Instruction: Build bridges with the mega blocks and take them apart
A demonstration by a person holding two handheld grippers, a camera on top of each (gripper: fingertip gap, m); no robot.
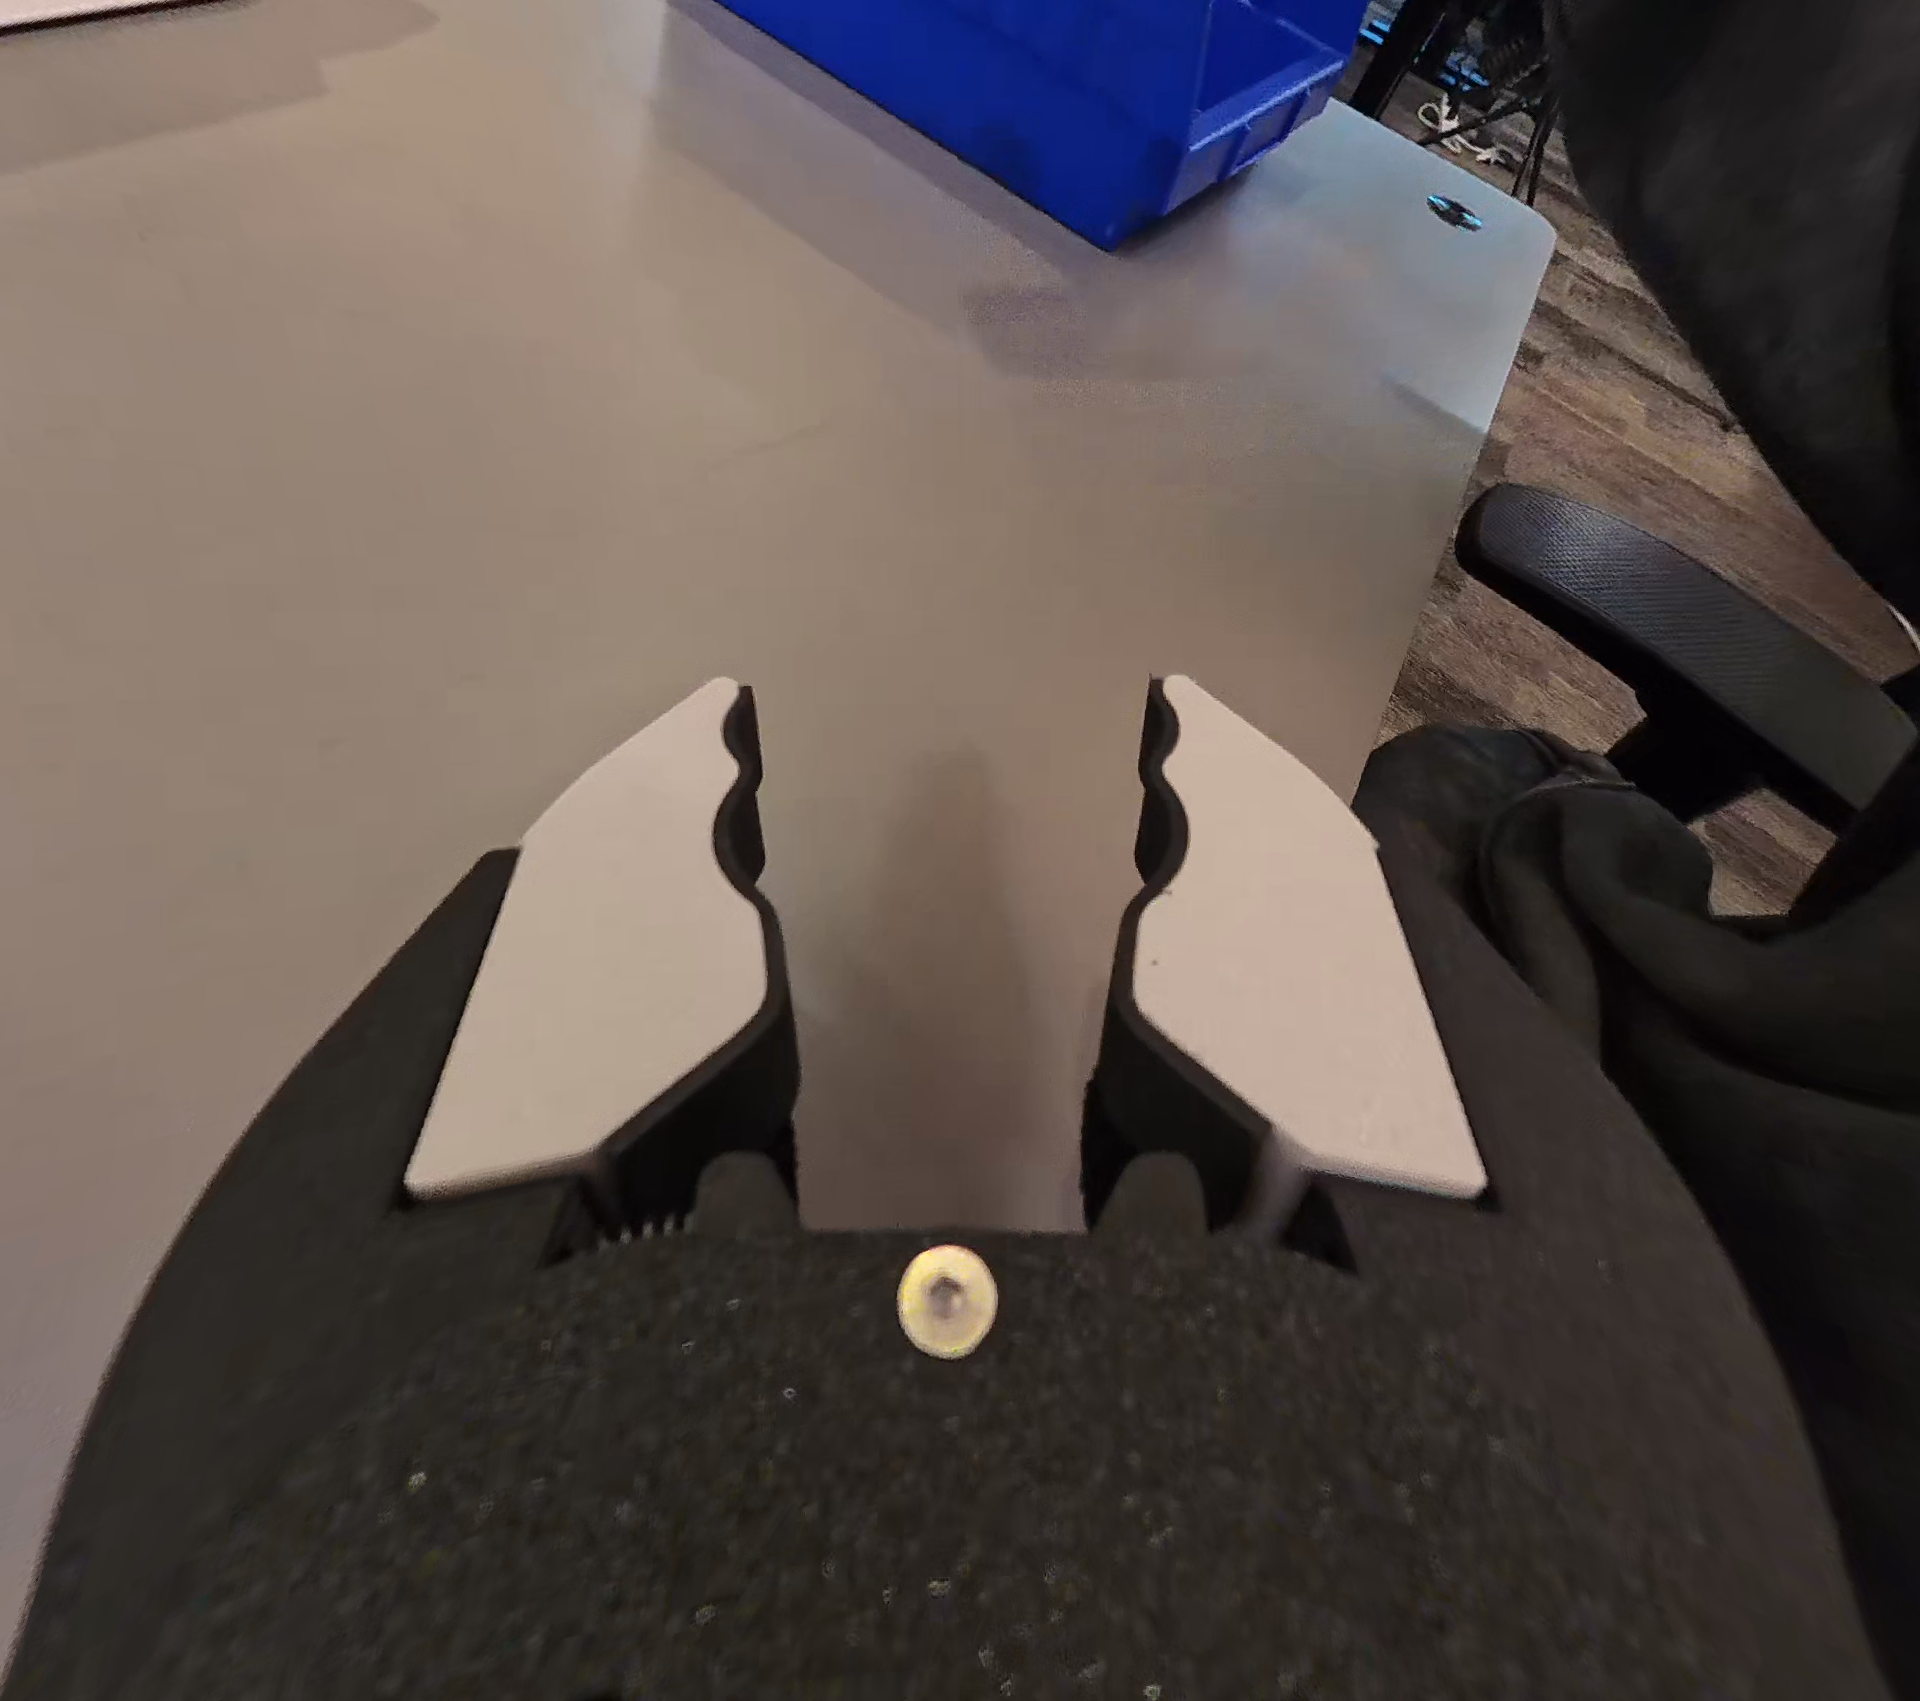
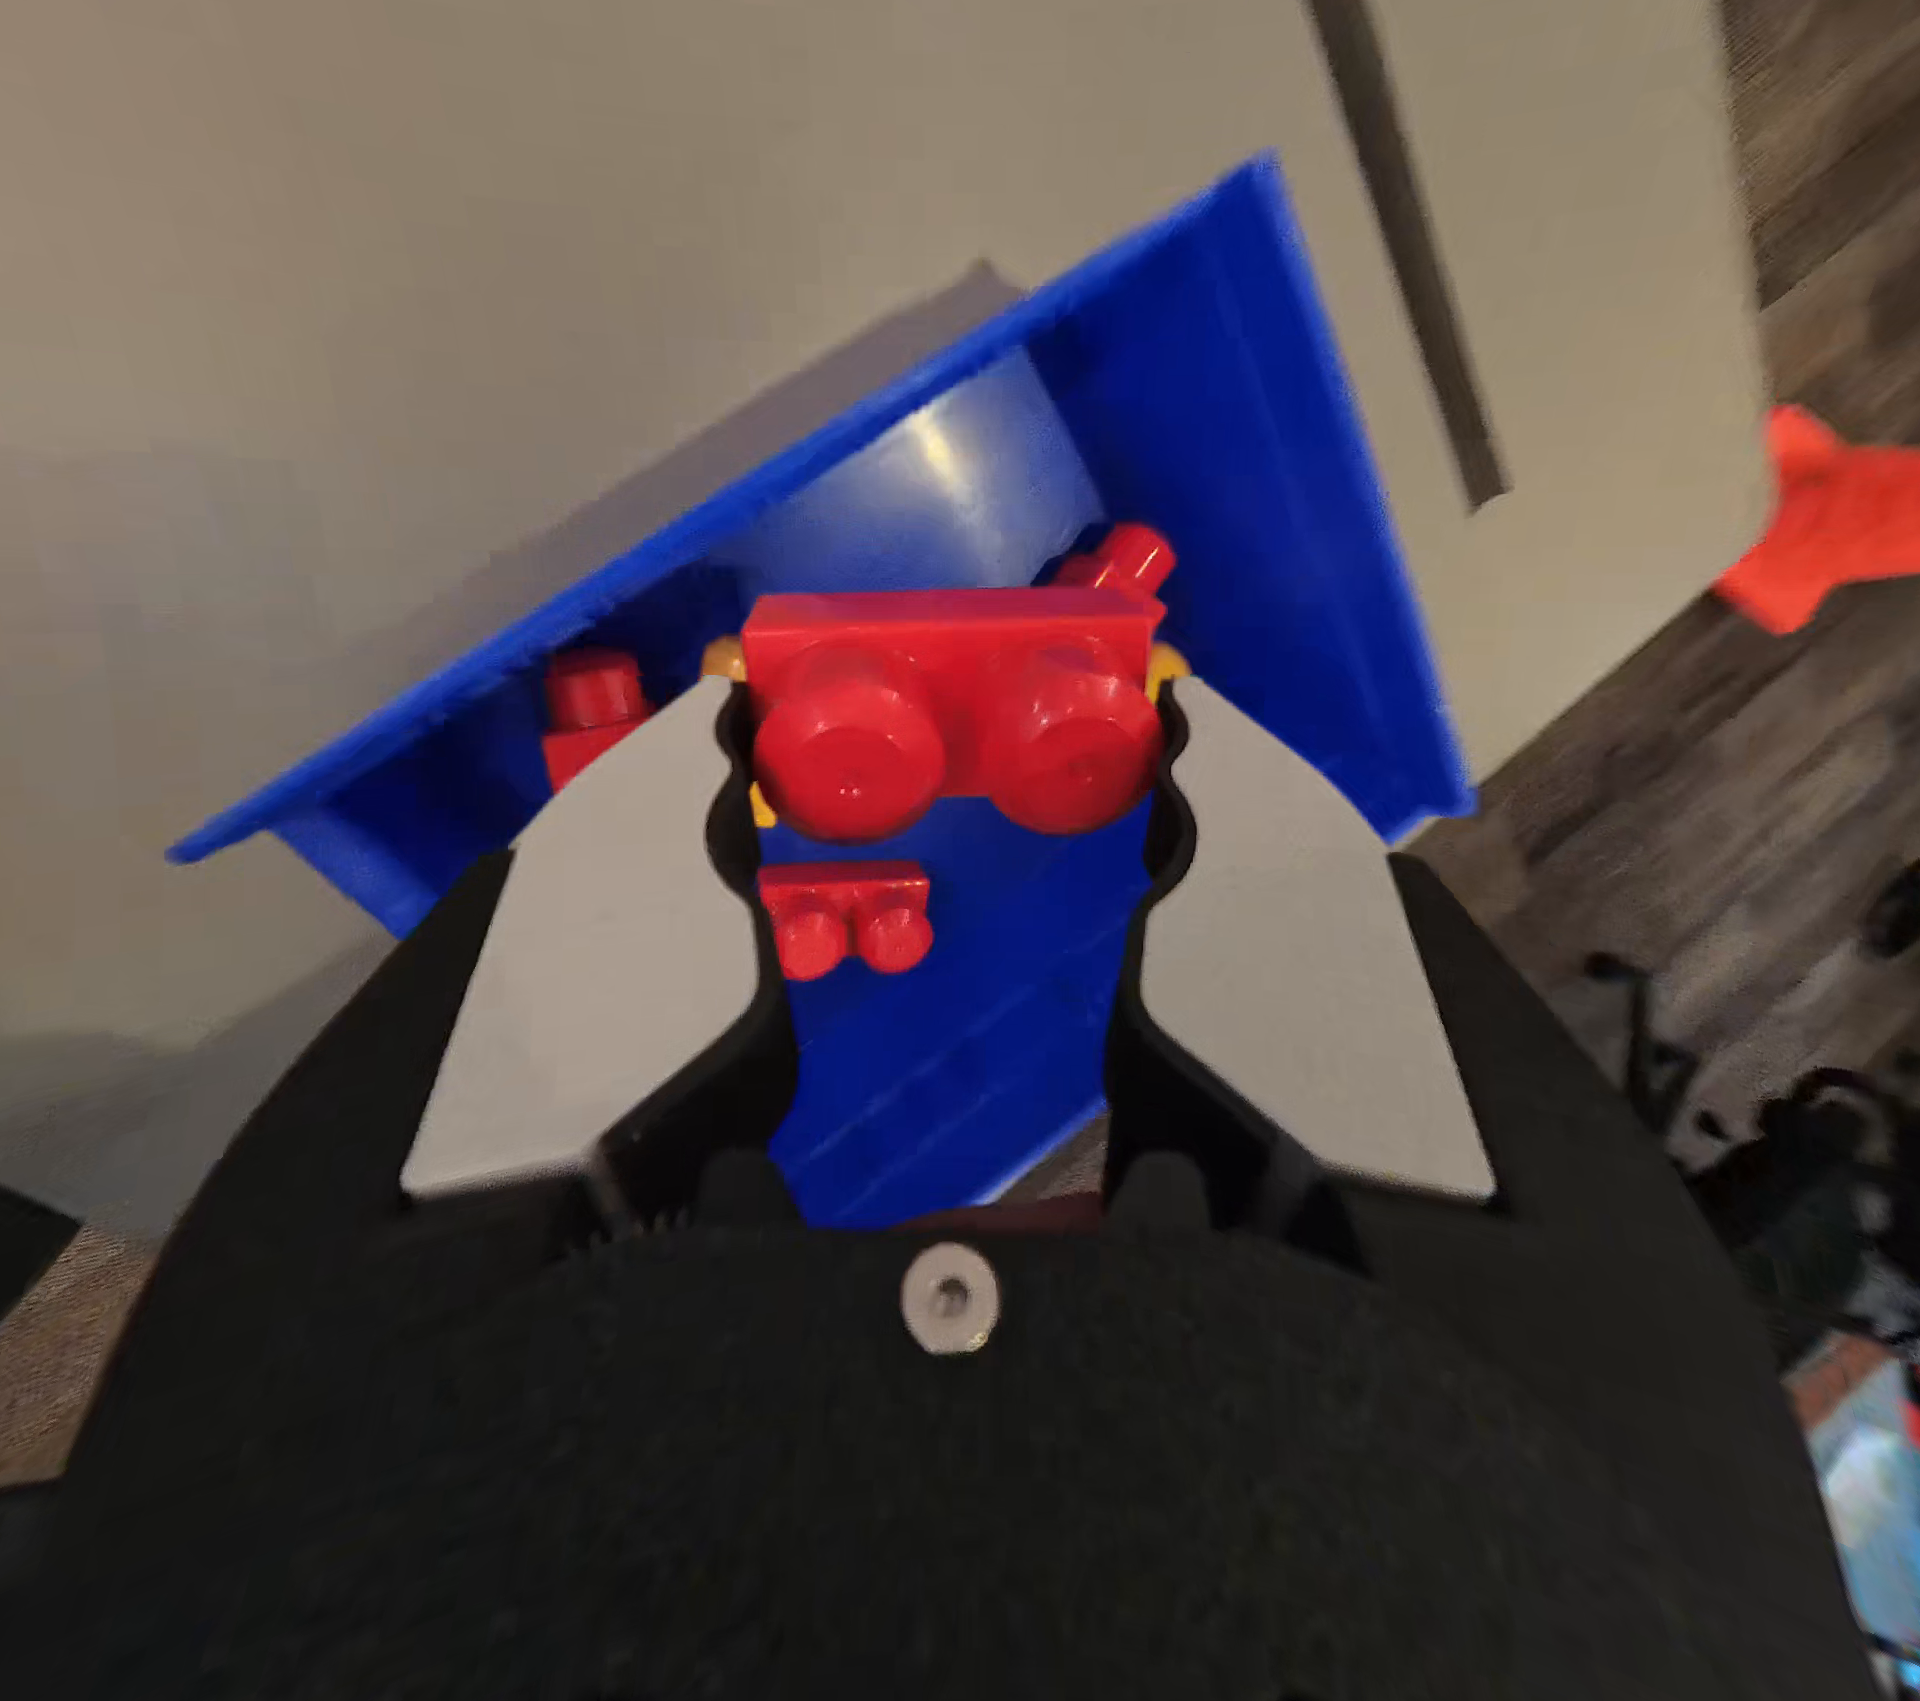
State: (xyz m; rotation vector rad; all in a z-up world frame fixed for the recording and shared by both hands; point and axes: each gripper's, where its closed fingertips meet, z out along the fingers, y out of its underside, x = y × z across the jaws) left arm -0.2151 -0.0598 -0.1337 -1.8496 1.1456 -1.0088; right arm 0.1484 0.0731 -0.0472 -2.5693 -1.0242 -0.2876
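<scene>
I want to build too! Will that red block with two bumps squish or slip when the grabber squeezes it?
Probably no squishing: the red block keeps crisp, square edges between the right gripper fingers, so it looks like hard plastic. It might slip a little, since its surface is glossy. It likely feels light, as it looks like moulded plastic, held above the blue bin.

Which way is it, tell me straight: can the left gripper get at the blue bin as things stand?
Probably yes. The left gripper is open and empty, over bare table, and nothing lies between it and the blue bin ahead. Whether it could reach the blocks inside is unclear, since its view shows only the bin's outer wall.
</scene>
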